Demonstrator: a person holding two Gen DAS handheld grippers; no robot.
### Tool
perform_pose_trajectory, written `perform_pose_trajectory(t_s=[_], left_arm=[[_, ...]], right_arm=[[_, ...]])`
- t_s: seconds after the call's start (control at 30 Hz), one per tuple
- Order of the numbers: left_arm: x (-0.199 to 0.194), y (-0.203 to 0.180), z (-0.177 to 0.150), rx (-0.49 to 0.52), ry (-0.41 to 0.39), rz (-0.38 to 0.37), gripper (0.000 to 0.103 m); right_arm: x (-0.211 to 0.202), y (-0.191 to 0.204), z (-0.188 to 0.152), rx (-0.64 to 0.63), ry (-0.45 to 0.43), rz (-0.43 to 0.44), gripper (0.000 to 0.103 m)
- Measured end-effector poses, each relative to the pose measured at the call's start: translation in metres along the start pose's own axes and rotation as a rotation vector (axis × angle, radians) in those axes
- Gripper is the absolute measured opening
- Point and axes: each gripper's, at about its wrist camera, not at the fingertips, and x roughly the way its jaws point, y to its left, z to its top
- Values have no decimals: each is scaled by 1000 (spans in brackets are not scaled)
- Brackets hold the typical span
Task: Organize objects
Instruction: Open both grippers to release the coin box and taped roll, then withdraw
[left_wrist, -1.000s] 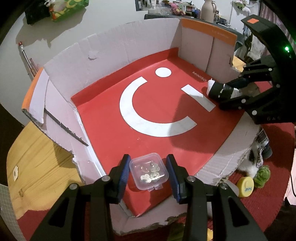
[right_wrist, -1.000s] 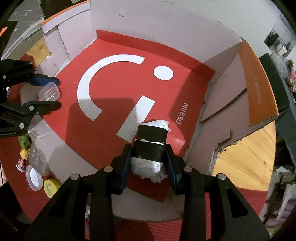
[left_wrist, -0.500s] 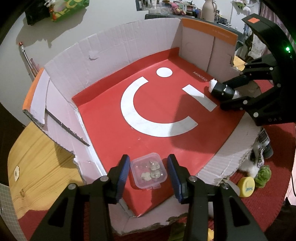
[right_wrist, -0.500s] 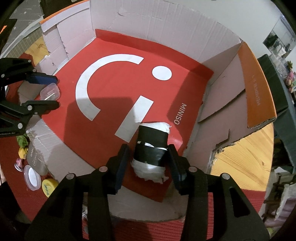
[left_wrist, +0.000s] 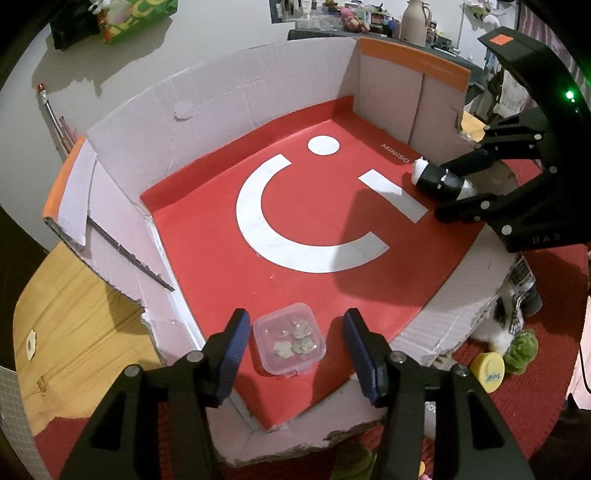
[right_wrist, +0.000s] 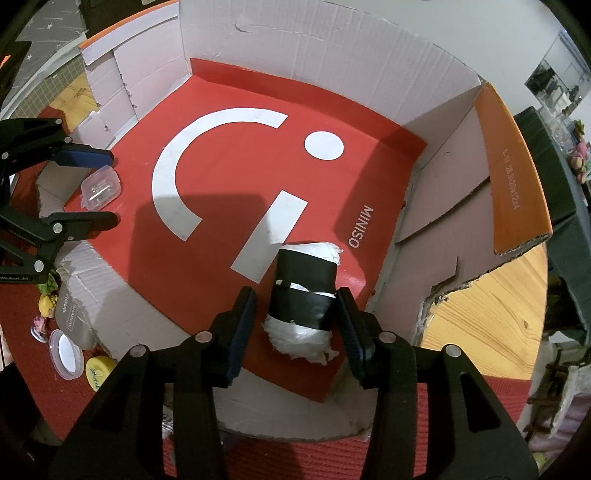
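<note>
A big cardboard box with a red floor and a white smiley print lies open in front of me. A small clear lidded container with small metal bits inside rests on that floor near the front edge. My left gripper straddles it, its jaws opening, with a gap on each side. In the right wrist view, a white roll wrapped in black tape lies on the red floor by the MINISO print. My right gripper stands open around it, its left pad clear of it. The same roll shows at the right in the left wrist view.
The box's walls are torn low at the front. Outside them, on a red mat, lie a yellow lid, a green plush toy, a round clear lid and a grey tin. Wooden tabletop flanks the box.
My left jaws have spread away from the clear container, which now sits free on the floor. My right jaws have parted off the taped roll. Neither hand has shifted.
</note>
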Motion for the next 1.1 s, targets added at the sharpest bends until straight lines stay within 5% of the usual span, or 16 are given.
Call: perform_pose_trajectory(t_s=[0.6, 0.8, 1.1], left_arm=[[-36, -11, -3, -82, -140, 38, 73], [-71, -19, -10, -128, -254, 59, 80], [-112, -21, -34, -221, -362, 76, 87]], right_arm=[[-28, 0, -8, 7, -78, -17, 59], [-56, 23, 11, 31, -152, -22, 67], [-98, 34, -15, 70, -300, -30, 75]])
